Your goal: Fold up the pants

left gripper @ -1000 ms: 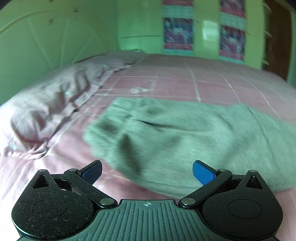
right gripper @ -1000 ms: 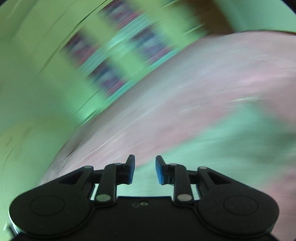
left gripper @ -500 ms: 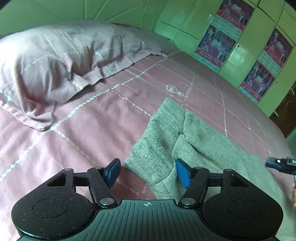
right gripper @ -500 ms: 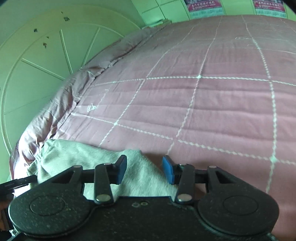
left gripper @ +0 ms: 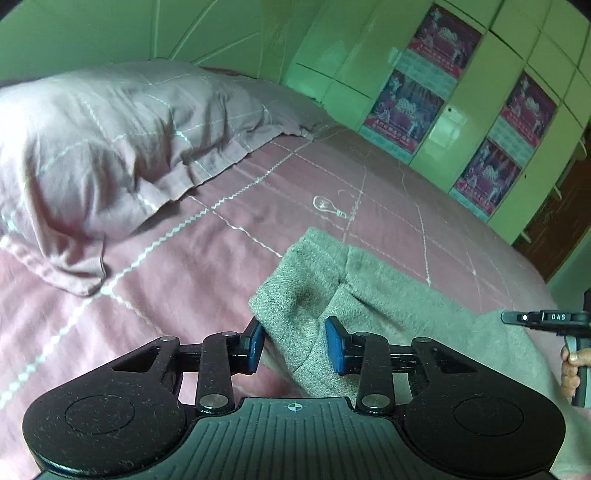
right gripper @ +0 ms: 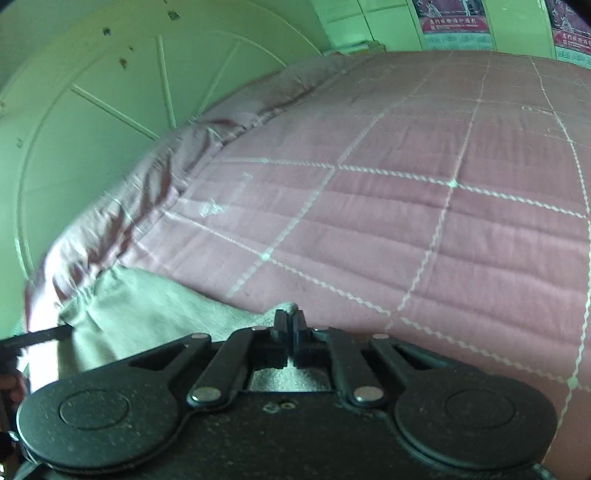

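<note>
Grey sweatpants (left gripper: 388,295) lay on pink bed (left gripper: 184,277); right hand-held gripper (right gripper: 290,325) pinched their edge, left hand-held gripper (left gripper: 293,345) half-open astride waistband corner, likely needing to close before folding.

The only text that reads clearly is "DAS", in white letters on the black body of the right gripper (left gripper: 546,317) at the right edge of the left wrist view. The posters (left gripper: 424,74) on the cupboard doors in the upper right of that view carry lines of print, too small to read. In the right wrist view, the posters (right gripper: 456,20) at the top edge bear white characters on a red band, not legible.
</note>
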The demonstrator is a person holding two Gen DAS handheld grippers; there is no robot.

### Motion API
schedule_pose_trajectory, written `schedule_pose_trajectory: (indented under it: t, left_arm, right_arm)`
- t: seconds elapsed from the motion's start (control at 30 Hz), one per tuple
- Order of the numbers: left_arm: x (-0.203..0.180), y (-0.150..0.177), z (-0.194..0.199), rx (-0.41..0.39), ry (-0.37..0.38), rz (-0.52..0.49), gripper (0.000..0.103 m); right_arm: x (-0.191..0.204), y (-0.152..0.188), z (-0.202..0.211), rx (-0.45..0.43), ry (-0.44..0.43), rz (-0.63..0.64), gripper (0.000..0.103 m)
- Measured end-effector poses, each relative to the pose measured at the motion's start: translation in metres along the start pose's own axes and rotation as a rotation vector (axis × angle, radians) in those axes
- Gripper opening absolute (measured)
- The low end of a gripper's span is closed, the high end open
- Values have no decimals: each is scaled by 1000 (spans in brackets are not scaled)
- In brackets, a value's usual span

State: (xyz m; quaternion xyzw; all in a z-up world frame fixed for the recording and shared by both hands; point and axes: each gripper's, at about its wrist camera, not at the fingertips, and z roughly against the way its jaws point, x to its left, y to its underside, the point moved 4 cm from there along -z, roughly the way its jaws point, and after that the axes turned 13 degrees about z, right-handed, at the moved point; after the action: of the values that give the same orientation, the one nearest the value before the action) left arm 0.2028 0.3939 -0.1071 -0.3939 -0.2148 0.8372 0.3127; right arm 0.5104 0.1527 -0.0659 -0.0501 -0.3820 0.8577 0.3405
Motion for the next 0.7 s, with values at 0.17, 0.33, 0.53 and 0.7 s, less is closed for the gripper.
schedule_pose_trajectory:
  t: [0.17,0.33,0.53,0.7]
  left_arm:
    - [14,9,-10,20,-86,6,83]
    - [0,8,35,-87,-133,-72,85]
    - [-74,37,56,-169,-25,-258,85]
    - [-104,79,-7,14,-79,-412,85]
  right_arm:
    - [-11,26,-14,21,57,-84,5]
    - [3,39,75,-184,131,-36,14]
    - [28,84,101,-176,224,54,15]
    - [26,117,75,-66,259,-20,11]
